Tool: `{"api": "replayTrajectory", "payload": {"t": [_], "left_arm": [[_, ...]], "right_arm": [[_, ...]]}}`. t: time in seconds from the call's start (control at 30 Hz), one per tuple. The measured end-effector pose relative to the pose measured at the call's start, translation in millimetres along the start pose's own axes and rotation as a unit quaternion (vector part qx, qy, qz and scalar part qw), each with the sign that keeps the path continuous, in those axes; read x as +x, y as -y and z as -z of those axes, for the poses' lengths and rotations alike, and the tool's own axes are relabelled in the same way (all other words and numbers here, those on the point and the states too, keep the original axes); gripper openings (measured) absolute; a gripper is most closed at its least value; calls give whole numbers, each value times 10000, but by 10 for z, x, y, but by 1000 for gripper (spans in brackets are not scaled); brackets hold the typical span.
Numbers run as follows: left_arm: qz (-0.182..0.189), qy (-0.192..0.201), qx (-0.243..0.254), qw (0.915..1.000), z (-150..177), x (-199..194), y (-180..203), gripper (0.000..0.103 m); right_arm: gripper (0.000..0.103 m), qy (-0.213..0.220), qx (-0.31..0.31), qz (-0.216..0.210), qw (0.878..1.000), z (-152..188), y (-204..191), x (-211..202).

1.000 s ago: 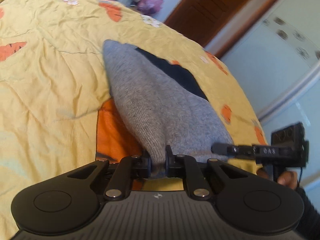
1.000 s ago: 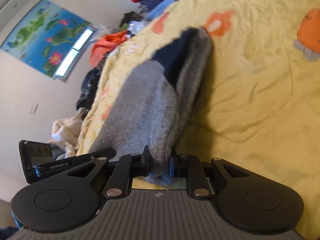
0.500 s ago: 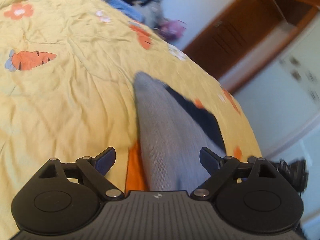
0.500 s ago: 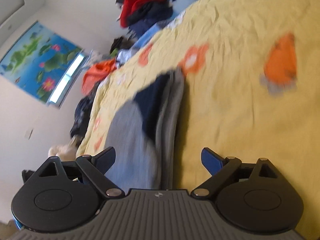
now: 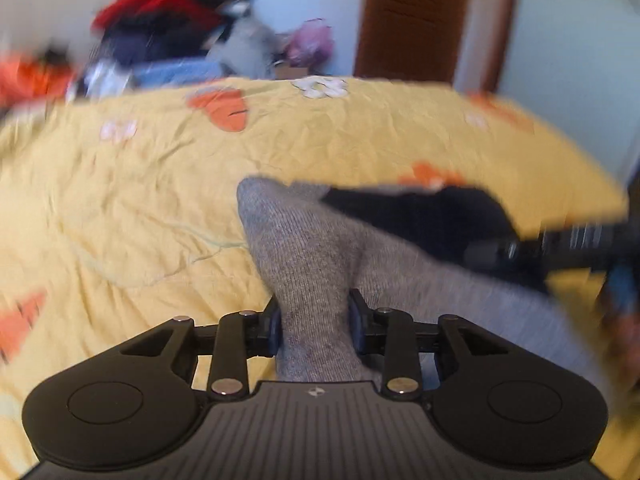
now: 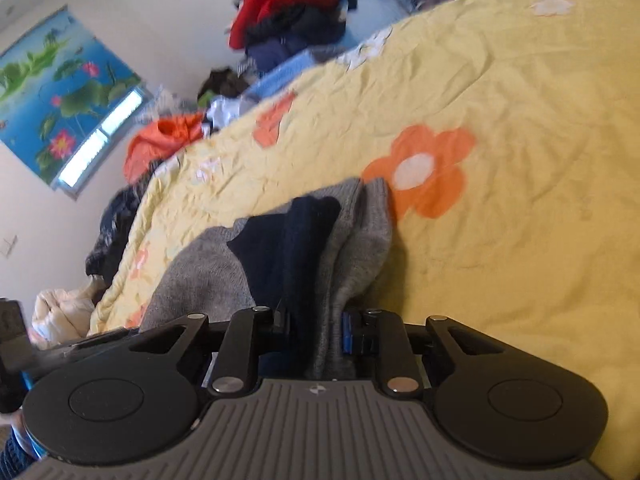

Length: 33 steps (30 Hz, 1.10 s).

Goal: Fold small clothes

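Grey knit with a dark navy part makes up the one garment (image 5: 316,256) you are working on; it lies on the yellow bedcover (image 5: 120,200), near the edge of the bed. You hold two grippers, and both have this same garment between their jaws. Your left gripper (image 5: 316,320) is closing on a bunched grey fold, and both of its pads already press against the cloth, so the jaws stand only a narrow way apart. Your right gripper (image 6: 316,326) is closing too, on a thicker bundle where you can count two colours of cloth, navy on the left side and grey on the right, and the pads touch it on both sides. In the left view the right gripper appears as a blurred black bar just beside the navy part. On the bedcover you can count several orange prints: in the right view one large flower (image 6: 420,168) with a white centre lies just beside the far end of the garment. Behind the bed there is one pile of clothes (image 6: 288,12), red and dark, one brown door (image 5: 412,16), and one picture (image 6: 52,96) of lotus flowers on the wall.
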State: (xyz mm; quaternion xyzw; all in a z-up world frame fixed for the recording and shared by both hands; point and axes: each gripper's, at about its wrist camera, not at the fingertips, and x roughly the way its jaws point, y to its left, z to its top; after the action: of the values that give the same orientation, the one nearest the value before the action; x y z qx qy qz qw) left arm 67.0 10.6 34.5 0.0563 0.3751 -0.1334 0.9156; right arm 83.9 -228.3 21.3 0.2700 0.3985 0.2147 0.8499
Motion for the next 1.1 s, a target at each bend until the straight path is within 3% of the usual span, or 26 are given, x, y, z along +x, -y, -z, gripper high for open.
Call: {"api": "replayTrajectory", "payload": {"t": [0.1,0.13,0.17,0.2,0.23,0.3,0.4,0.43,0.53,0.57,0.6,0.63,0.67,0.7,0.83,0.93,1.03,1.1], "left_arm": [[-247,345,179,9989,119,1,68,40],[-218,376,67,9990,129,-44,45,43],[-202,382,-60,9990,147,-108,6,56],[-173,344,-206,9990,181,-180,-47,76],[-60,274,-428,9987,228,-246,-126,83],[490,139,-1039,9933,398,-385,-341,85],[1529,-443,-2229,9617,729,-420,-650,85],[1707,-340,-2441,9540,824,-472,-688,85],[2198,-499,-2717,9356,916,-493,-716,84],[2359,-582,-2728,9309,907,-470,-698,79],[2570,-727,-2715,9246,894,-426,-658,63],[2664,-907,-2676,9215,865,-356,-605,55],[2539,-960,-2565,9277,862,-351,-537,36],[2335,-983,-2413,9368,844,-347,-487,21],[2145,-1072,-2317,9427,810,-453,-488,15],[2201,-977,-1988,9500,844,-703,-476,13],[2223,-1138,-1890,9497,1028,-763,-455,13],[2058,-1109,-1752,9564,1141,-750,-398,15]], "right_arm": [[29,93,417,-269,9987,64,231,10],[36,128,523,-305,9981,70,250,-11],[42,120,594,-315,9977,73,242,-51],[57,98,621,-297,9976,86,212,-108],[74,82,575,-283,9979,123,179,-203],[92,-15,371,-230,9990,236,109,-404],[91,-389,323,-503,9975,494,121,-646],[90,-502,367,-613,9962,577,134,-690],[89,-668,503,-902,9924,723,130,-779],[88,-677,556,-956,9916,754,120,-783],[80,-714,581,-988,9908,764,104,-764],[61,-806,638,-1016,9895,764,96,-719],[46,-934,691,-985,9883,764,97,-663],[21,-1094,674,-883,9878,781,93,-599],[20,-1199,319,-768,9893,824,-17,-627],[20,-1182,143,-977,9881,843,-94,-846],[19,-1227,97,-1010,9872,927,-81,-1011],[19,-1320,142,-875,9873,1019,-14,-997]]}}
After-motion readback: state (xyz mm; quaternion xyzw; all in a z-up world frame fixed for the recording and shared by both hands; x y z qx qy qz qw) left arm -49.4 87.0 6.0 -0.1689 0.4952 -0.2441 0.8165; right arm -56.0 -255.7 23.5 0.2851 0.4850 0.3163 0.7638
